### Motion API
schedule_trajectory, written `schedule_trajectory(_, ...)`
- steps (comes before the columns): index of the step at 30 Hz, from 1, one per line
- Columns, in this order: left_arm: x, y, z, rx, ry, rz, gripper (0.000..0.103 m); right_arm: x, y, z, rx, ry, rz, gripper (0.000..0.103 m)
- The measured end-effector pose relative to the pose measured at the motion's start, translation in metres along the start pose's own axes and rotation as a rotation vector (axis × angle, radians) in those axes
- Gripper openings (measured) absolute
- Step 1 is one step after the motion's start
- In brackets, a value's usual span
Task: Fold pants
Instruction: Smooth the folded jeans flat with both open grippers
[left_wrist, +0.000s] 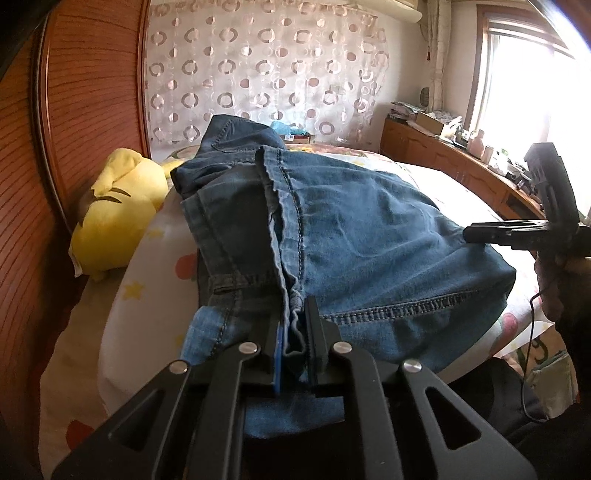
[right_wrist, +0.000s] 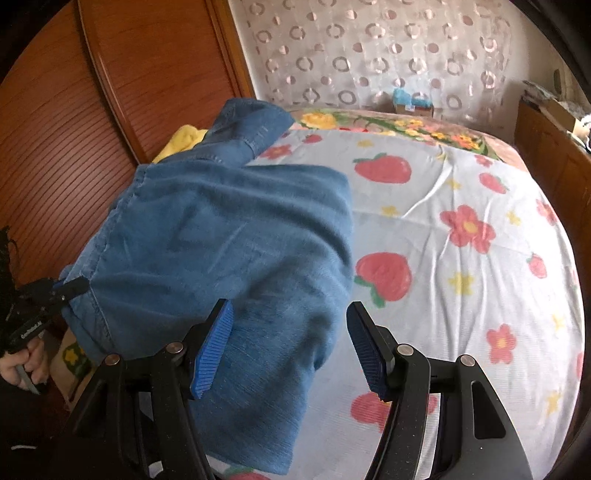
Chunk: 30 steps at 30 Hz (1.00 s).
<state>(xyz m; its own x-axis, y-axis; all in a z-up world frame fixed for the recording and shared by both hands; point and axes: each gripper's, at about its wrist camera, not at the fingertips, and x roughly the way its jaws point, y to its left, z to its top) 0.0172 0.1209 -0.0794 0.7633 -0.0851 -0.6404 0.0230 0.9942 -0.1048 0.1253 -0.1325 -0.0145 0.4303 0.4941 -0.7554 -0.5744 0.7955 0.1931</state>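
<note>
Pants (left_wrist: 362, 236) hem pinched in left tool (left_wrist: 295, 332).

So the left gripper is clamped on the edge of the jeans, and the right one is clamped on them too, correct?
Only half right. The left gripper is clamped on the jeans, but the right gripper stands open over them, gripping nothing, as the right wrist view shows.

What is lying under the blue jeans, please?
The jeans lie on a bed sheet printed with strawberries and flowers. A yellow plush toy sits beside them, by the headboard. Whatever lies directly beneath the denim is covered.
</note>
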Motion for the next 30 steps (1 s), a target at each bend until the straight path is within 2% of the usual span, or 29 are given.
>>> schedule_trajectory(2,-0.001,-0.001,0.002,0.002,-0.003,0.000,0.013,0.004,0.000,0.001,-0.006,0.010,0.001,0.065)
schedule_trajectory(6,-0.007,-0.001,0.006,0.011,-0.028,0.011,0.031,0.012,0.000,0.004,-0.010,0.019,-0.010,0.065)
schedule_trajectory(9,-0.012,0.000,0.009,0.005,-0.040,0.002,0.038,0.017,0.001,0.005,-0.018,0.025,-0.012,0.065)
schedule_trajectory(13,-0.015,-0.002,0.013,0.010,-0.041,-0.019,0.039,0.025,0.001,0.007,-0.025,0.039,-0.015,0.065)
schedule_trajectory(17,-0.015,-0.007,0.015,0.012,-0.049,-0.009,0.039,0.034,0.001,0.011,-0.028,0.057,-0.005,0.065)
schedule_trajectory(23,-0.013,-0.016,0.017,0.024,-0.052,-0.018,0.039,0.043,-0.005,0.012,-0.002,0.073,0.036,0.065)
schedule_trajectory(25,-0.012,-0.019,0.017,0.028,-0.048,-0.019,0.039,0.044,-0.006,0.011,0.006,0.072,0.053,0.061)
schedule_trajectory(27,-0.010,-0.021,0.017,0.031,-0.046,-0.021,0.039,0.043,-0.005,0.011,-0.001,0.072,0.064,0.047)
schedule_trajectory(28,-0.009,-0.023,0.017,0.033,-0.044,-0.021,0.039,0.043,-0.003,0.011,-0.008,0.074,0.064,0.043)
schedule_trajectory(30,-0.008,-0.024,0.017,0.034,-0.043,-0.021,0.039,0.041,-0.002,0.012,-0.018,0.077,0.089,0.018)
